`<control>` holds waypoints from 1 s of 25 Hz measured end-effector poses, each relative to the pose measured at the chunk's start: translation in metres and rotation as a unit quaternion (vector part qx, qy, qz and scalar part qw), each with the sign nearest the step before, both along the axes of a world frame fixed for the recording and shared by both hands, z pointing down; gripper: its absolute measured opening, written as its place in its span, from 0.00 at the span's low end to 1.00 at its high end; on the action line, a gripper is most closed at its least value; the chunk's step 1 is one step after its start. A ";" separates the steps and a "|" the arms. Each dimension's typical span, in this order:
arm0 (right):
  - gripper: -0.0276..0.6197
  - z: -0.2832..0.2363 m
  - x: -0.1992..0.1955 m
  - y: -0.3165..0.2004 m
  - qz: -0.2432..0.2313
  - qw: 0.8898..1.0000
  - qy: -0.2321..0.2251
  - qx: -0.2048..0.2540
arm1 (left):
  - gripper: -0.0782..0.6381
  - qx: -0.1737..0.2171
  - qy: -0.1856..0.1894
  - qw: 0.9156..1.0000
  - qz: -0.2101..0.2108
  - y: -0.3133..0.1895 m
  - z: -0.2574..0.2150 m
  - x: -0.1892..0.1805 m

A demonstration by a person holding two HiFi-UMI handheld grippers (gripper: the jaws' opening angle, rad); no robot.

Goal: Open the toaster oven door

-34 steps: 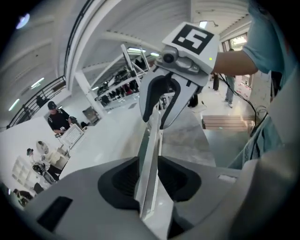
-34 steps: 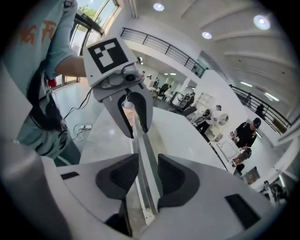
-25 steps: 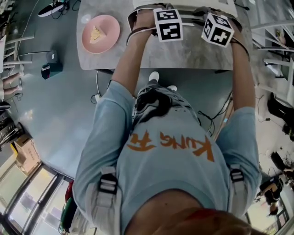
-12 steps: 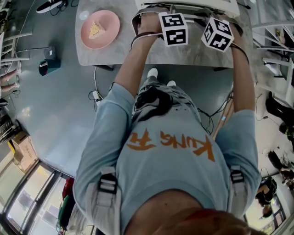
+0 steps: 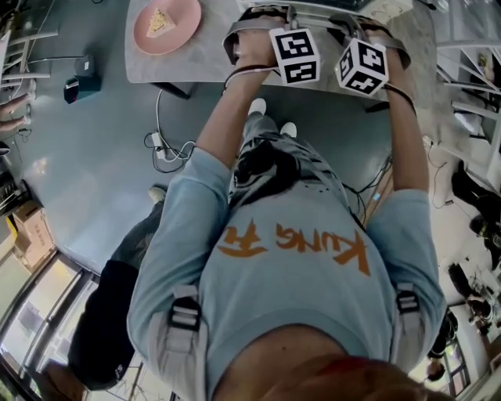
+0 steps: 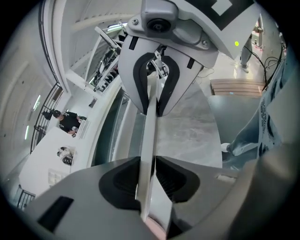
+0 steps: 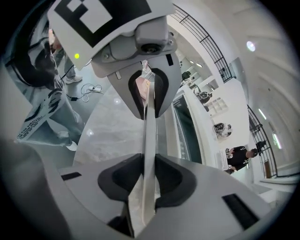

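The toaster oven (image 5: pixel 313 5) stands at the far edge of the grey marble table (image 5: pixel 203 63), mostly cut off by the top of the head view. Both hands reach to its front. My left gripper (image 6: pixel 149 176) is shut on the white bar of the door handle (image 6: pixel 149 136), which runs straight on into my right gripper (image 6: pixel 154 101) further along. In the right gripper view my right gripper (image 7: pixel 149 176) clamps the same door handle (image 7: pixel 148 136), with the left gripper (image 7: pixel 146 101) beyond. The dark door glass (image 6: pixel 110 131) lies beside the bar. The door's hinge is hidden.
A pink plate (image 5: pixel 166 25) with a cake slice (image 5: pixel 159 21) sits at the table's left end. On the floor are cables (image 5: pixel 160 145), a black box (image 5: pixel 81 86) and a cardboard box (image 5: pixel 31 227). Another person in dark clothes (image 5: pixel 117 313) stands at lower left.
Table, plate and oven have slid up the head view and both marker cubes now sit near the table's front edge. Both grippers stay on the handle. A dark-clothed person has come in at lower left.
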State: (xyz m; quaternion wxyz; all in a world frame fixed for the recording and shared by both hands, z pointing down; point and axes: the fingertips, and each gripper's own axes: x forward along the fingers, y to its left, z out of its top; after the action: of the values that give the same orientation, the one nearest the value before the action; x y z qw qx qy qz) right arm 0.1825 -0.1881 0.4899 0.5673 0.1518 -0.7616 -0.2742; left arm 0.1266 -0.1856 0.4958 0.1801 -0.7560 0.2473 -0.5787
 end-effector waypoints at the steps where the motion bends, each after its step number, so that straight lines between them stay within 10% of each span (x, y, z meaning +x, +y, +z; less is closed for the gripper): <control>1: 0.18 0.003 0.000 0.004 0.000 1.000 0.000 0.004 | 0.23 0.001 0.000 1.000 -0.003 0.005 0.003 0.000; 15: 0.17 0.056 0.011 0.067 0.051 0.995 -0.035 0.072 | 0.32 0.027 0.020 0.999 -0.030 0.074 0.058 0.009; 25: 0.36 0.110 0.011 0.102 0.065 0.995 -0.066 0.039 | 0.43 0.009 0.029 0.999 -0.014 0.112 0.106 0.011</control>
State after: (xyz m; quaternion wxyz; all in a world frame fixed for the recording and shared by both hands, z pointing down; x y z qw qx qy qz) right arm 0.1930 -0.0858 0.5995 0.5258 0.2408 -0.7746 -0.2562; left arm 0.1371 -0.0736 0.6017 0.1718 -0.7674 0.2683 -0.5564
